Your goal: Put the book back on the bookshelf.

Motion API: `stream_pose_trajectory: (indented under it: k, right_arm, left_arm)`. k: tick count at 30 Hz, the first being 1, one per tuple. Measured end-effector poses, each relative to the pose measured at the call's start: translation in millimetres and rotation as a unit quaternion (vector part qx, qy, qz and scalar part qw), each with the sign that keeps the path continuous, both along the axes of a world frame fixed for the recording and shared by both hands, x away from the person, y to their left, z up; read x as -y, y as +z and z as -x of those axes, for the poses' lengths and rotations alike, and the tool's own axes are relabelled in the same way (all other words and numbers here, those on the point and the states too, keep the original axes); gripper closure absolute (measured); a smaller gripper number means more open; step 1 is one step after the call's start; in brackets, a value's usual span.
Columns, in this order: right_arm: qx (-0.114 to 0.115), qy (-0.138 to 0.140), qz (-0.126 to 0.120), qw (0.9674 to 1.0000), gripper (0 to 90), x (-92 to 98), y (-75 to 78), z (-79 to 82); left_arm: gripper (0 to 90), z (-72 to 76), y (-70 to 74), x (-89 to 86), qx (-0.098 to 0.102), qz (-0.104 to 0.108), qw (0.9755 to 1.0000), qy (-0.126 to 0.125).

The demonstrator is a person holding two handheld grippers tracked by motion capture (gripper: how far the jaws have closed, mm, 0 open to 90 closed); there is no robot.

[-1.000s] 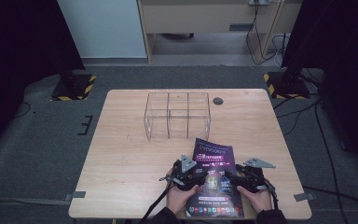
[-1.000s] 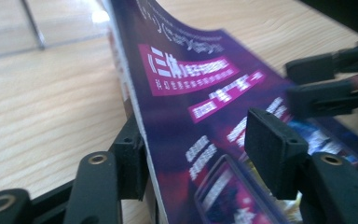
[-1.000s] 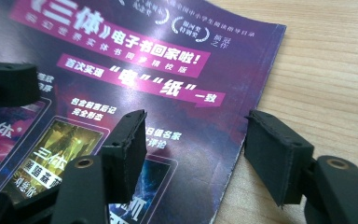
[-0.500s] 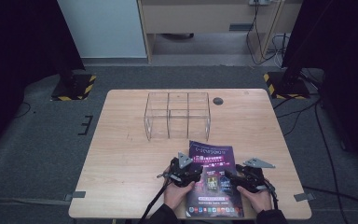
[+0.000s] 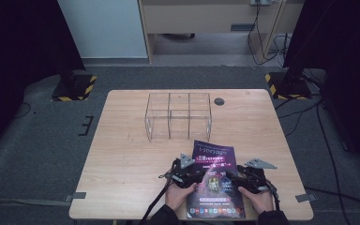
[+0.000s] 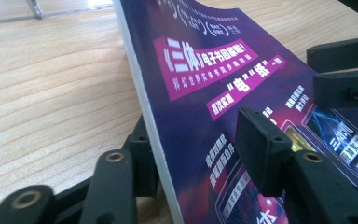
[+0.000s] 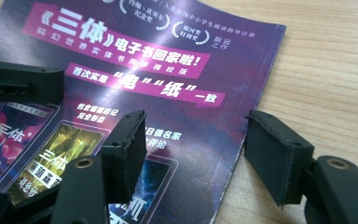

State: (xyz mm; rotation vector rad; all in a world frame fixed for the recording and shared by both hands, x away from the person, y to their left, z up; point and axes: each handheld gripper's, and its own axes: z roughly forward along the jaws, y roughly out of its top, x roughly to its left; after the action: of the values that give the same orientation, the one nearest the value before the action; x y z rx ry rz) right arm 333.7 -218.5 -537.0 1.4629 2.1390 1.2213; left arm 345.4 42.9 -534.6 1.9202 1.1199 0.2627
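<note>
A purple magazine (image 5: 214, 180) with white and pink print lies near the table's front edge, between the person's two hands. My left gripper (image 5: 194, 174) is at its left edge; in the left gripper view (image 6: 200, 149) it stands open astride the white spine, one jaw under the raised edge and one over the cover (image 6: 242, 93). My right gripper (image 5: 236, 180) is at the right edge. Seen in the right gripper view (image 7: 200, 144), it is open too, with one jaw above the cover (image 7: 168, 93) and the other over bare wood beside it.
A clear acrylic rack (image 5: 178, 115) with several compartments stands at the back middle of the wooden table (image 5: 122, 154). A black round cable hole (image 5: 219, 101) sits just right of it. Dark floor and black stands surround the table.
The magazine has turned slightly, from tilted to the right to nearly square with the table's edge. Both hands stay at its sides.
</note>
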Motion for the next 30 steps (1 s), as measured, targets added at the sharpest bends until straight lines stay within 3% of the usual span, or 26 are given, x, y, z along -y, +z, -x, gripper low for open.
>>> stream_pose_trajectory:
  k: [4,9,11,16,21,30]
  right_arm:
    - [0.001,0.003,0.002,1.0000,36.4,0.0,-0.1,-0.1]
    - [-0.003,0.008,-0.006,0.9999,31.0,-0.6,-0.1,-0.4]
    - [-0.004,0.014,-0.009,0.9999,29.0,-0.2,-0.3,-0.8]
    - [-0.006,0.017,-0.010,0.9998,23.9,-0.5,-0.2,-0.2]
    - [-0.008,0.015,-0.015,0.9997,21.2,2.4,-0.1,-0.2]
    - [-0.002,0.014,-0.039,0.9991,18.4,10.1,4.7,-0.5]
  left_arm:
    - [62.8,0.9,3.5,-0.4,0.002,0.005,0.9999,0.009]
    - [78.8,1.1,10.0,-2.8,-0.004,0.026,0.9996,0.008]
    - [81.9,3.4,13.3,-1.5,0.004,0.028,0.9996,0.004]
    - [83.3,8.2,19.8,1.1,0.024,0.029,0.9993,0.000]
    - [83.6,11.2,28.3,0.7,0.034,0.048,0.9983,-0.003]
    - [83.6,16.3,44.7,2.3,0.053,0.063,0.9965,-0.013]
